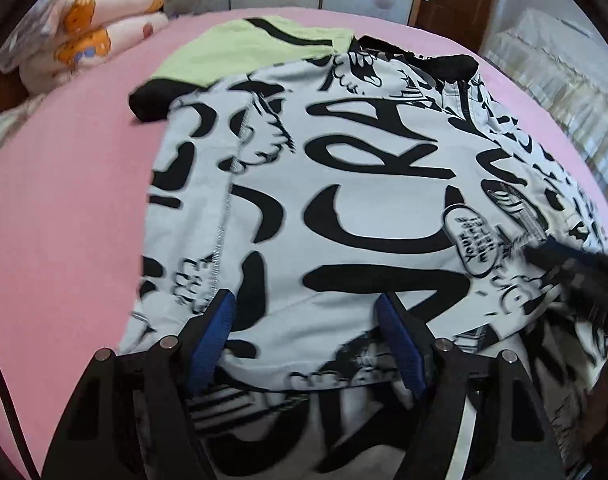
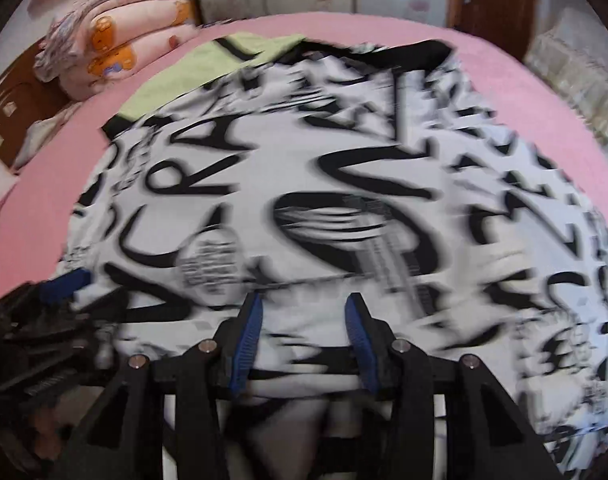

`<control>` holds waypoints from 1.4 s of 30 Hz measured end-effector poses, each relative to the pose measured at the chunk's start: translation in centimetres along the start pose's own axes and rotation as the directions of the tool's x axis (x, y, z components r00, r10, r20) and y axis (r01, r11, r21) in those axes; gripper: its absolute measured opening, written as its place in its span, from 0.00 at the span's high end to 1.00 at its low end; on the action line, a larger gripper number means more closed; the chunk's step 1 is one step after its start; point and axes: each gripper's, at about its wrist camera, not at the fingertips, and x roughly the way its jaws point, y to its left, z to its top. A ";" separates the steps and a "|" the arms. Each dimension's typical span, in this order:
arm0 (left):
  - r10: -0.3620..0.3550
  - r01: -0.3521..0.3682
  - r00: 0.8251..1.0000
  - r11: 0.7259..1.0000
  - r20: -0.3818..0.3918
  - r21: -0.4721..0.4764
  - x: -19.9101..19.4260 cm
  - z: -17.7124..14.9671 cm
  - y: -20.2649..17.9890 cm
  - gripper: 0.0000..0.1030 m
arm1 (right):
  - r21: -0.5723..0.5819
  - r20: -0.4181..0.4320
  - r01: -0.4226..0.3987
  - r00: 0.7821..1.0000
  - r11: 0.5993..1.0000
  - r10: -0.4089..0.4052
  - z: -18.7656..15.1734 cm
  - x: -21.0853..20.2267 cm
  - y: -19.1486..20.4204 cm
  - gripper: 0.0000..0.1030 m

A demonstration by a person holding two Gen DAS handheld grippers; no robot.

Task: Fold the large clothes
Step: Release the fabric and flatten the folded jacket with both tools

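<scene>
Printed garment point(image 1: 344, 184) flat on bed point(image 1: 63, 208); both tongs parted.

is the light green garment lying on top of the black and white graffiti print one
No, the light green garment lies under the far edge of the black and white graffiti print garment, which overlaps it on the pink bed sheet.

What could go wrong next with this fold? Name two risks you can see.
1. The printed shirt overlaps the green garment, so a further pull might drag it along.
2. The left gripper and right gripper both stand open over the near fold, so the loose layer may slip or bunch.
</scene>
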 end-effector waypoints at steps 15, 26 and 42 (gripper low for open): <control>0.000 0.000 1.000 1.000 0.003 -0.017 -1.9 0.2 0.5 0.33 | 0.266 0.000 0.066 0.998 0.962 -0.068 -2.3 -2.8 -11.3 0.48; -0.001 0.003 1.000 0.998 0.029 -0.066 -7.7 -0.9 1.7 0.31 | 0.275 0.069 -0.011 0.998 0.961 -0.008 -2.9 -8.0 -9.5 0.46; 0.017 -0.014 0.999 0.998 0.050 -0.055 -15.9 -5.1 1.9 0.29 | 0.252 0.126 -0.016 0.992 0.968 -0.017 -5.7 -15.5 -8.2 0.46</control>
